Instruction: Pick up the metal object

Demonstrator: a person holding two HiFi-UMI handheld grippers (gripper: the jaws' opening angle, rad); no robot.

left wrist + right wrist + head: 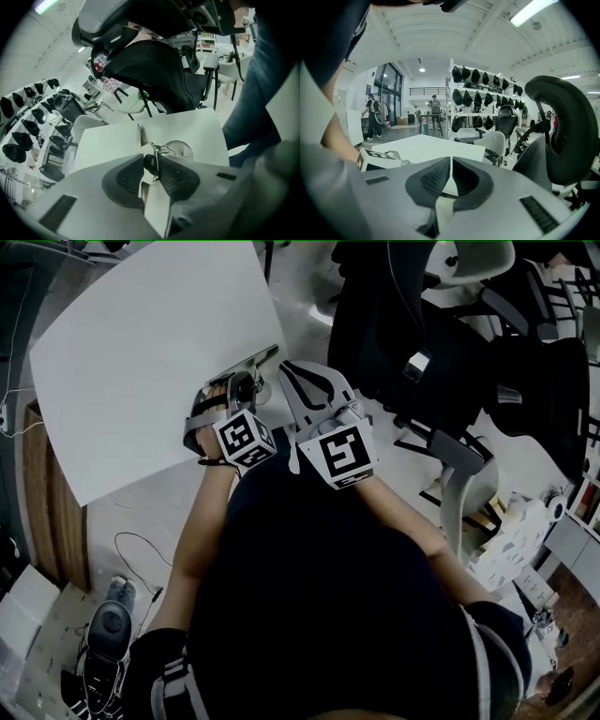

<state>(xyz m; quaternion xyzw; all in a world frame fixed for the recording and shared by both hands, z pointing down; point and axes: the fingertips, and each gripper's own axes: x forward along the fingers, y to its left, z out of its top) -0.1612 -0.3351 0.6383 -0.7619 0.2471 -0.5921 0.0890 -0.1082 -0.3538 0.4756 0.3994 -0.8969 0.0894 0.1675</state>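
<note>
Jaws of the left gripper (153,165) pinch the metal object (157,149) at the near edge of the white counter (141,362), while those of the right gripper (450,171) meet empty; the narrow hold risks it twisting loose and dropping off the edge.

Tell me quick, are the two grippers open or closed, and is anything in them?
Left gripper: closed on the metal object.
Right gripper: closed, holding nothing.
</note>
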